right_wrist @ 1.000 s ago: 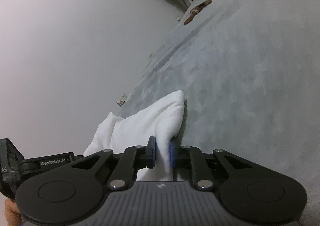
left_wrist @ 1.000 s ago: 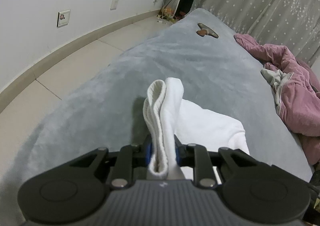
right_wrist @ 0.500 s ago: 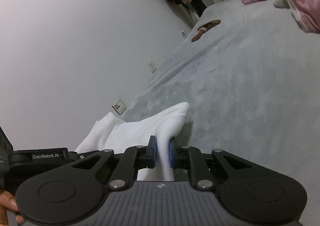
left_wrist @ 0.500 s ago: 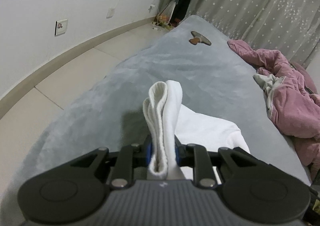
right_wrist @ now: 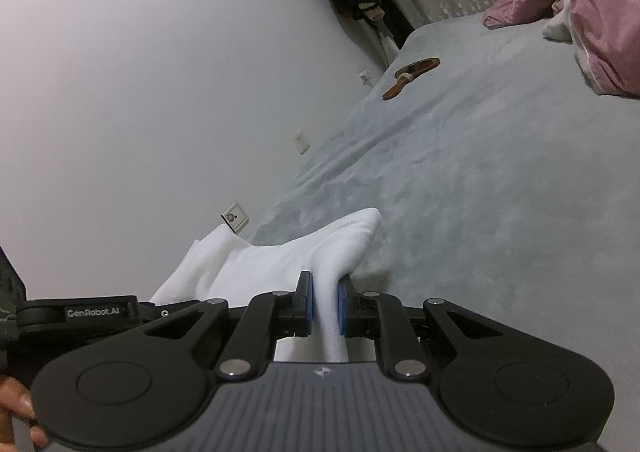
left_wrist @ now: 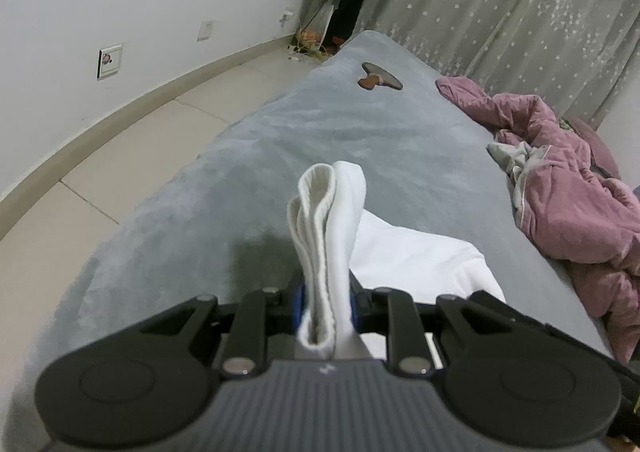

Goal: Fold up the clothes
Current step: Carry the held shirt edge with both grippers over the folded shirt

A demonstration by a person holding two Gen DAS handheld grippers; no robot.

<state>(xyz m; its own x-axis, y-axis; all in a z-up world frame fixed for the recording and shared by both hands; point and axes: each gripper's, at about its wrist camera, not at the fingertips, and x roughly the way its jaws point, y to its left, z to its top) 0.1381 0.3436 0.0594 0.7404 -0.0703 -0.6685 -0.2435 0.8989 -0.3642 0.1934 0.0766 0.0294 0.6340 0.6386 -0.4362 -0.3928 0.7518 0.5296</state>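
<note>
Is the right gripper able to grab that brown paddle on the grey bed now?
Probably not: the right gripper is shut on the white garment, and the brown paddle lies far off.

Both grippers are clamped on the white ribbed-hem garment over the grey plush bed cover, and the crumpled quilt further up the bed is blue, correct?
Not quite: the crumpled quilt is pink, as the left wrist view shows. The rest holds: the left gripper and right gripper are both clamped on the white ribbed-hem garment over the grey plush bed cover.
</note>
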